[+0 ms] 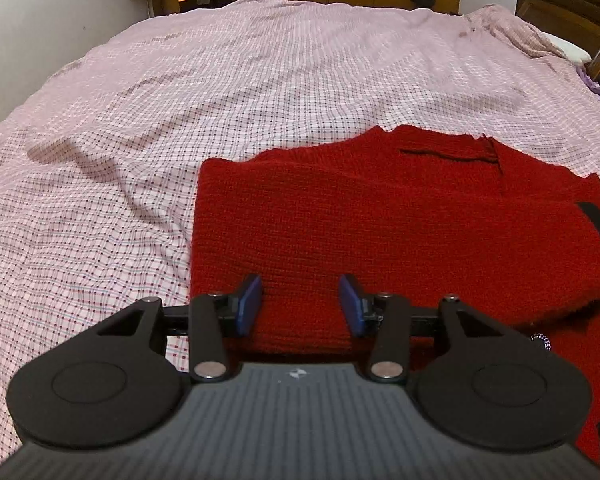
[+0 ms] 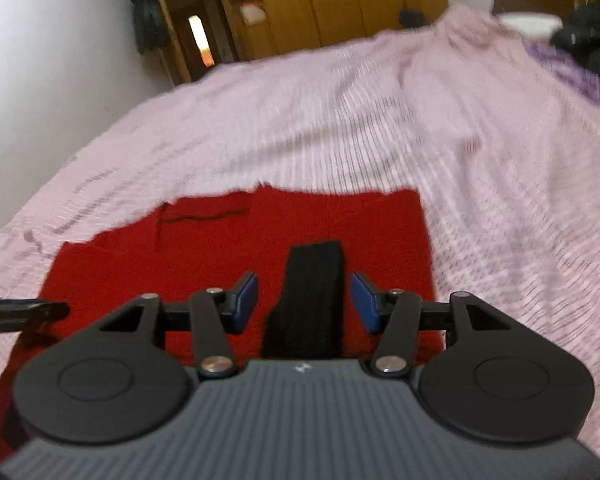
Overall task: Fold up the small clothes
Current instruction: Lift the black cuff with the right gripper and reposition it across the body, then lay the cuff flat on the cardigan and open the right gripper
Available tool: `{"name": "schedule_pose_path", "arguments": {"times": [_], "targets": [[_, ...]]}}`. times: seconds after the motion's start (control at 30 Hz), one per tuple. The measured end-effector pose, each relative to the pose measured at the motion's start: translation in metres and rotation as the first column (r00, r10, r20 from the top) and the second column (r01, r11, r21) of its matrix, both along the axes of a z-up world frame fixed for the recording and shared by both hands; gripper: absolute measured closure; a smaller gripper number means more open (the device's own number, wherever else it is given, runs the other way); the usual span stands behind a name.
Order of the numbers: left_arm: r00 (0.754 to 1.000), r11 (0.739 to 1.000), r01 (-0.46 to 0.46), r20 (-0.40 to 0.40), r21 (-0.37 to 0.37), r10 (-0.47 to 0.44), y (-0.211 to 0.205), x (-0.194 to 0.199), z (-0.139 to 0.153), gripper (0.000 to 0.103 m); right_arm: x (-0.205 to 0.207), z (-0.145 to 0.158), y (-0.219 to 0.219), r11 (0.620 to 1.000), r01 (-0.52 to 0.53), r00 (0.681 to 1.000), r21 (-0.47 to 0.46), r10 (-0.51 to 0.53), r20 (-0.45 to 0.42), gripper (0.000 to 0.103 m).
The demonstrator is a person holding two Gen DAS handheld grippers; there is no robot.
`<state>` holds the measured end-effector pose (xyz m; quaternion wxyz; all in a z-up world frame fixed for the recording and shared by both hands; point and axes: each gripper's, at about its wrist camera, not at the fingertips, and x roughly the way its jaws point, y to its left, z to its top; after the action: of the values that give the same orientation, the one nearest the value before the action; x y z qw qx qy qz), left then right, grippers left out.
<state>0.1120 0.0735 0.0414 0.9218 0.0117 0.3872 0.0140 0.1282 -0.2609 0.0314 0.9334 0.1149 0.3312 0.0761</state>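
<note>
Partly folded, the red knitted garment lies near the front edge of the pink checked bed. Both the left hand-held gripper and right hand-held gripper hover wide open, holding nothing. Pinching only the garment's black strip could drag the fold apart.

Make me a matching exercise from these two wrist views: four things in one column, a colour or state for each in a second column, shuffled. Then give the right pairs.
Things:
1. knitted garment
2. bedsheet
3. band on the garment
4. left gripper

Colours or states:
A. pink check, rumpled
B. open, nothing between the fingers
C. red, lying flat on the bed
D. black, between the right gripper's open fingers in its view

Pairs: 1-C, 2-A, 3-D, 4-B
</note>
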Motion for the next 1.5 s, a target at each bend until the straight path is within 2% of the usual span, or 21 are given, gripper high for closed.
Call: {"name": "schedule_pose_path", "arguments": {"times": [0.13, 0.2, 0.23, 0.27, 0.33, 0.37, 0.5, 0.6, 0.67, 0.77, 0.83, 0.87, 0.93, 1.07, 1.2, 1.3, 1.37, 1.4, 1.5], "targets": [[1.000, 1.000, 0.016, 0.007, 0.002, -0.016, 0.001, -0.001, 0.000, 0.051, 0.007, -0.011, 0.003, 0.998, 0.015, 1.000, 0.067, -0.014, -0.017, 0.048], [1.000, 1.000, 0.019, 0.009, -0.002, -0.019, 0.001, -0.002, 0.001, 0.051, 0.007, -0.009, 0.009, 0.998, -0.003, 1.000, 0.059, 0.003, -0.008, 0.048], [1.000, 1.000, 0.019, 0.012, -0.006, -0.019, 0.002, -0.002, 0.002, 0.051, 0.007, -0.008, 0.011, 0.998, -0.022, 1.000, 0.051, 0.022, 0.002, 0.054], [1.000, 1.000, 0.018, 0.017, -0.009, -0.018, 0.002, -0.003, 0.003, 0.051, 0.007, -0.006, 0.014, 0.998, -0.042, 0.999, 0.044, 0.042, 0.011, 0.068], [0.999, 1.000, 0.019, 0.034, -0.013, -0.019, 0.002, -0.006, 0.007, 0.051, 0.008, 0.000, 0.018, 0.997, -0.067, 0.997, 0.043, 0.066, 0.026, 0.086], [0.999, 1.000, 0.022, 0.042, -0.014, -0.022, 0.001, -0.007, 0.009, 0.051, 0.009, 0.006, 0.021, 0.997, -0.072, 0.997, 0.041, 0.070, 0.038, 0.089], [0.994, 0.999, 0.028, 0.108, -0.022, -0.026, -0.002, -0.010, 0.025, 0.051, 0.002, 0.053, 0.023, 0.999, -0.048, 0.979, -0.003, 0.047, 0.197, 0.089], [0.989, 0.999, 0.030, 0.148, -0.018, -0.028, -0.004, -0.006, 0.032, 0.051, 0.006, 0.071, 0.012, 0.999, 0.038, 0.971, -0.028, -0.030, 0.237, 0.089], [0.991, 1.000, 0.029, 0.133, -0.011, -0.027, -0.005, 0.003, 0.028, 0.051, 0.015, 0.062, 0.006, 0.995, 0.076, 0.978, -0.063, -0.063, 0.197, 0.089], [0.997, 1.000, 0.021, 0.078, -0.005, -0.020, -0.006, 0.019, 0.007, 0.051, 0.030, 0.030, 0.002, 0.992, 0.083, 0.994, -0.100, -0.075, 0.079, 0.089], [0.998, 1.000, 0.013, 0.064, 0.025, -0.014, -0.009, 0.024, -0.008, 0.050, 0.034, 0.006, 0.003, 0.986, 0.092, 0.996, -0.141, -0.091, 0.016, 0.089], [0.997, 0.999, 0.016, 0.078, 0.039, -0.019, -0.010, 0.023, -0.011, 0.049, 0.036, -0.005, 0.002, 0.984, 0.095, 0.995, -0.152, -0.097, -0.002, 0.088], [0.995, 0.997, 0.025, 0.097, 0.072, -0.032, -0.014, 0.021, -0.014, 0.046, 0.034, -0.017, 0.003, 0.982, 0.090, 0.996, -0.165, -0.088, 0.017, 0.087], [0.995, 0.997, 0.027, 0.091, 0.076, -0.034, -0.012, 0.023, -0.016, 0.043, 0.030, -0.018, 0.012, 0.968, 0.070, 0.997, -0.240, -0.063, 0.036, 0.084], [0.996, 0.998, 0.023, 0.089, 0.050, -0.028, -0.007, 0.024, -0.016, 0.043, 0.029, -0.014, 0.007, 0.973, 0.088, 0.996, -0.215, -0.083, 0.034, 0.080], [0.996, 0.998, 0.018, 0.086, 0.060, -0.023, -0.007, 0.017, -0.009, 0.042, 0.021, -0.005, 0.001, 0.980, 0.111, 0.994, -0.162, -0.105, 0.041, 0.070], [0.996, 0.997, 0.014, 0.087, 0.070, -0.020, -0.008, 0.010, -0.002, 0.042, 0.010, 0.002, -0.003, 0.984, 0.118, 0.992, -0.134, -0.112, 0.053, 0.055], [0.996, 0.997, 0.014, 0.088, 0.071, -0.020, -0.007, 0.005, 0.002, 0.042, 0.004, 0.006, -0.005, 0.985, 0.121, 0.992, -0.126, -0.114, 0.060, 0.051], [0.995, 0.998, 0.017, 0.096, 0.056, -0.022, -0.003, -0.014, 0.012, 0.042, -0.017, 0.017, -0.008, 0.989, 0.103, 0.992, -0.105, -0.094, 0.088, 0.048]]}}
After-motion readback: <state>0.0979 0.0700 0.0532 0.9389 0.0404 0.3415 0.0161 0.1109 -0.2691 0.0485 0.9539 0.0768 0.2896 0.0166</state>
